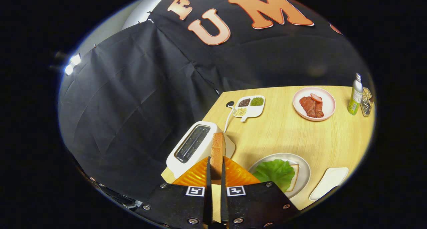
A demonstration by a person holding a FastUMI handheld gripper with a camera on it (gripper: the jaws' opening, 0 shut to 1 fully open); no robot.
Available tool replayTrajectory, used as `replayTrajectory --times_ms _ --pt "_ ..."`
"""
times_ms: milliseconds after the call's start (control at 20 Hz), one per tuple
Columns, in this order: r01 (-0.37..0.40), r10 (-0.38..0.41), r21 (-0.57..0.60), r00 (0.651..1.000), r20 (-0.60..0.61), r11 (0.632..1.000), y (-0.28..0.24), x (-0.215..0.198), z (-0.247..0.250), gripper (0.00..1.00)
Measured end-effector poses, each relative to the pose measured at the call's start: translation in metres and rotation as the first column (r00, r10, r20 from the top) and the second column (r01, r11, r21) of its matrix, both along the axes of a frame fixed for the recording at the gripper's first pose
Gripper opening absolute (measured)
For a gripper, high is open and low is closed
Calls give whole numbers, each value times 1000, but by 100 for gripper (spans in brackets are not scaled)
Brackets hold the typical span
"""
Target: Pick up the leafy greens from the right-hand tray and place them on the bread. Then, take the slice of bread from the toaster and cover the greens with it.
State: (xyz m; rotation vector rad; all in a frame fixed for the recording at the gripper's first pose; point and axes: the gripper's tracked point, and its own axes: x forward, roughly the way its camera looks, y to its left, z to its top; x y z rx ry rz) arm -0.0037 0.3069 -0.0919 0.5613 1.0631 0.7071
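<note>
Now: second step, covering | gripper (216, 170) clamped narrow on golden toasted bread slice (217, 149), held upright beside white toaster (191, 145) | ruffled green lettuce leaf (275, 173) already on bread on grey round plate (304, 170) | next, probably: carry over, lay flat, release.

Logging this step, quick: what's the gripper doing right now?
Gripper: closed on the bread slice, held upright between both fingers, beside the toaster.

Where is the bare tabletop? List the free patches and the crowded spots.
Free: the wide wooden strip between the pink plate of meat and the grey plate with green lettuce on bread. Crowded: near the white toaster, where the tongs grip the bread slice.
</note>
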Motion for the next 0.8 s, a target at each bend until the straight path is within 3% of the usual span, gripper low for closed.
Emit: replayTrajectory --times_ms 800 --pt "40 -39 14 994 -104 999 -52 -34 -94 10"
